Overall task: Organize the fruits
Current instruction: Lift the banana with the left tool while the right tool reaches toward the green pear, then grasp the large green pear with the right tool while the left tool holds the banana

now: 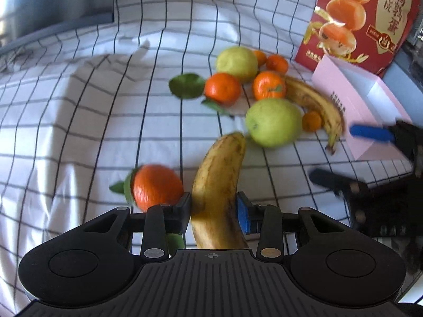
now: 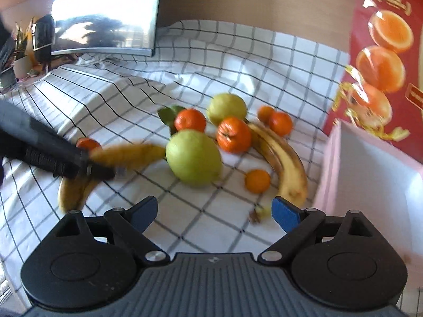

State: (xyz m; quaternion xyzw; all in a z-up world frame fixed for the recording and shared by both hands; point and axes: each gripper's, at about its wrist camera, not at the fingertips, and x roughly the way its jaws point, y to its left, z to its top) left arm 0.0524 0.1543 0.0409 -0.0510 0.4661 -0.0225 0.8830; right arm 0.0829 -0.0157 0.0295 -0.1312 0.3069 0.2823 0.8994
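My left gripper point(image 1: 213, 206) is shut on a spotted yellow banana point(image 1: 218, 185) and holds it over the checked cloth; it shows blurred in the right wrist view point(image 2: 127, 153). An orange with leaves point(image 1: 156, 186) lies just left of it. Ahead lie a green apple point(image 1: 273, 121), a second banana point(image 1: 314, 103), a yellow-green fruit point(image 1: 236, 63) and several oranges point(image 1: 268, 84). My right gripper point(image 2: 214, 211) is open and empty, above the cloth in front of the green apple point(image 2: 194, 157) and the second banana point(image 2: 285, 166).
A pink open box point(image 2: 370, 174) stands at the right, with a red printed carton point(image 2: 386, 52) behind it. A shiny metal appliance point(image 2: 105, 13) stands at the back left. The white checked cloth point(image 1: 79, 105) covers the table.
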